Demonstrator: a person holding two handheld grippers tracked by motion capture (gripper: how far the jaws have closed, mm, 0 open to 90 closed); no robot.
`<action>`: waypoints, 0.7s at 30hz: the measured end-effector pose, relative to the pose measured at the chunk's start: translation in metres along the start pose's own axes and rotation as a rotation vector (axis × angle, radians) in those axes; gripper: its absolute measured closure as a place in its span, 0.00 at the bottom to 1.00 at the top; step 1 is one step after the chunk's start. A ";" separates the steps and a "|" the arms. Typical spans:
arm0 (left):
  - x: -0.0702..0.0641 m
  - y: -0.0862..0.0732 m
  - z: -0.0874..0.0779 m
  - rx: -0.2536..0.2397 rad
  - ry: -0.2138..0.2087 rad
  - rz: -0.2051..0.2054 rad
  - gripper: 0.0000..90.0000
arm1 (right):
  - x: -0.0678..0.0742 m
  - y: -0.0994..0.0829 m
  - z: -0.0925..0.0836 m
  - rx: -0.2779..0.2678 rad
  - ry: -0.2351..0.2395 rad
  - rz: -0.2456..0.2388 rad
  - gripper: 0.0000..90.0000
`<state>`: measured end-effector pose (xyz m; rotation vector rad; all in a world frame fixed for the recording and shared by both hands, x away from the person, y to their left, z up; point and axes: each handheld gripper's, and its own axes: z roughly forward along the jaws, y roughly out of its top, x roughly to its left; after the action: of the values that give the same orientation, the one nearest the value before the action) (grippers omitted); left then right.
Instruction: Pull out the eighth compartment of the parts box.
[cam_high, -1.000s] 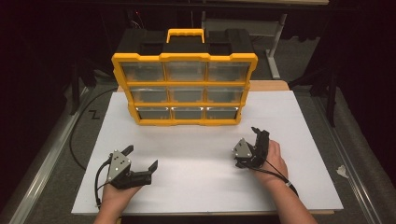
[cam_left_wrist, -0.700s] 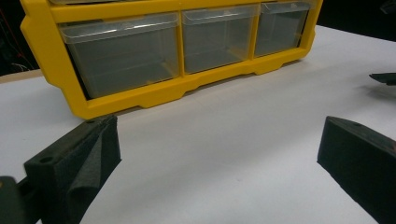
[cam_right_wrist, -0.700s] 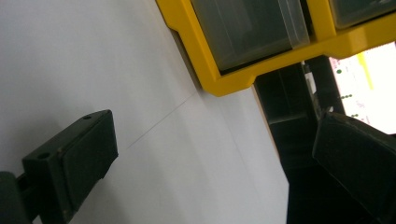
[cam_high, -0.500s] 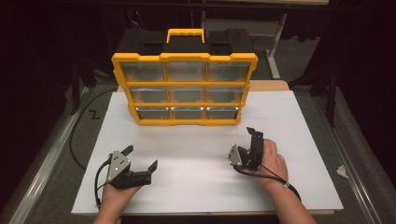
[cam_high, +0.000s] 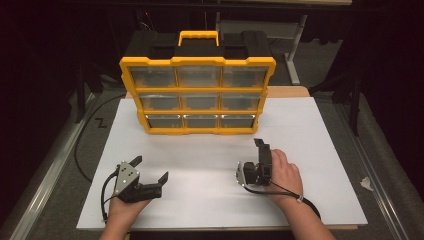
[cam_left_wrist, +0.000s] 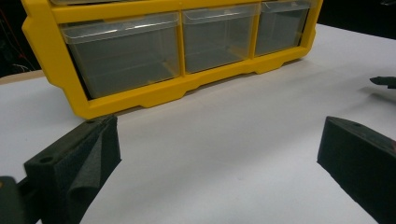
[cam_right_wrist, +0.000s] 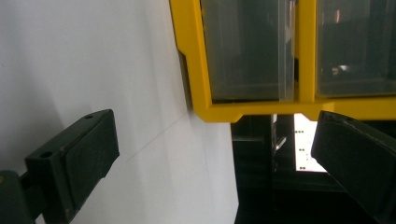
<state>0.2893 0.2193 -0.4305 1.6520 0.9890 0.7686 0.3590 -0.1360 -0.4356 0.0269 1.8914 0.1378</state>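
A yellow and black drawer organizer stands upright at the back of the white board, with three rows of clear drawers, all pushed in. My left gripper hovers at the front left, its jaws wide open and nothing between them. In the left gripper view the organizer's bottom drawer row lies ahead of that gripper. My right gripper sits front right, rolled onto its side and pointing at the organizer. In the right gripper view its open, empty jaws frame the organizer's lower corner.
A black cable loops on the grey floor to the left of the board. A metal table leg stands behind the organizer at the right. The tip of the other gripper shows at the right edge of the left gripper view.
The right hand has rolled its gripper onto its side and shifted slightly left toward the organizer. The left gripper has stayed put.
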 end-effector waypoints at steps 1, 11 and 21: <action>0.000 0.000 0.000 0.000 0.000 0.000 0.00 | 0.000 0.000 0.000 0.000 0.000 0.000 0.02; 0.001 0.000 0.000 0.000 0.005 0.005 0.00 | 0.007 0.029 0.005 -0.052 -0.026 -0.062 0.05; 0.001 0.000 0.000 0.000 -0.007 0.006 0.00 | 0.014 0.056 0.020 -0.097 -0.059 -0.081 0.18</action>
<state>0.2899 0.2198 -0.4310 1.6566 0.9794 0.7662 0.3704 -0.0774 -0.4486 -0.1107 1.8214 0.1717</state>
